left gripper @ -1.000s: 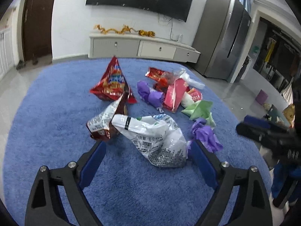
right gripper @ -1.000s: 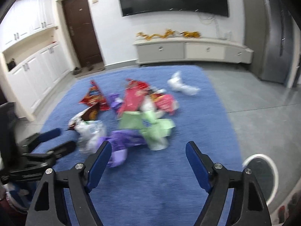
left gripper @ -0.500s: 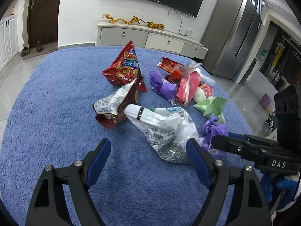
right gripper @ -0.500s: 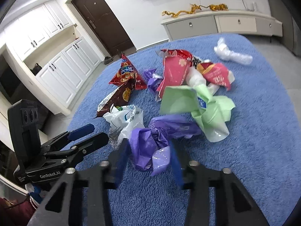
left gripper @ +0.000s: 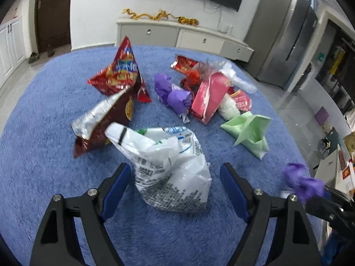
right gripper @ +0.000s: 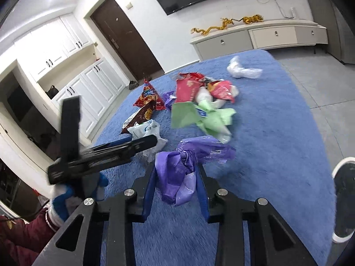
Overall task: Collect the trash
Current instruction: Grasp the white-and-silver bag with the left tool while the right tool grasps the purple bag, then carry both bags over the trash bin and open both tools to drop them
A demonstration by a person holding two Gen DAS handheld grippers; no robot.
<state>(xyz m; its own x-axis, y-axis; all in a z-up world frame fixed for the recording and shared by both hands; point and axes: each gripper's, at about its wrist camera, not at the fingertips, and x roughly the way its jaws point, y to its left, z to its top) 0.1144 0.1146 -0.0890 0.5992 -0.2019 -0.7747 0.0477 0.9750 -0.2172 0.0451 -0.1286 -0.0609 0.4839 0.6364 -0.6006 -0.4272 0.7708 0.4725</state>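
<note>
Trash lies in a pile on a blue rug (left gripper: 44, 133). My left gripper (left gripper: 175, 178) is open, its fingers on either side of a crumpled white printed plastic bag (left gripper: 173, 173). My right gripper (right gripper: 176, 181) is shut on a crumpled purple plastic bag (right gripper: 179, 170) and holds it above the rug; that bag also shows at the right edge of the left wrist view (left gripper: 304, 182). Beyond lie a dark red foil bag (left gripper: 104, 122), a red chip bag (left gripper: 122, 73), purple wrappers (left gripper: 175, 95), a pink packet (left gripper: 210, 95) and a green bag (left gripper: 250, 130).
A white bin or bucket rim (right gripper: 344, 201) sits at the right edge off the rug. A clear white bag (right gripper: 241, 71) lies apart at the rug's far side. A low cabinet (left gripper: 182, 37), a dark door (left gripper: 53, 11) and a grey fridge (left gripper: 286, 35) stand behind.
My right gripper closed on the purple bag and lifted it off the rug to the right. My left gripper moved forward around the white bag, still open.
</note>
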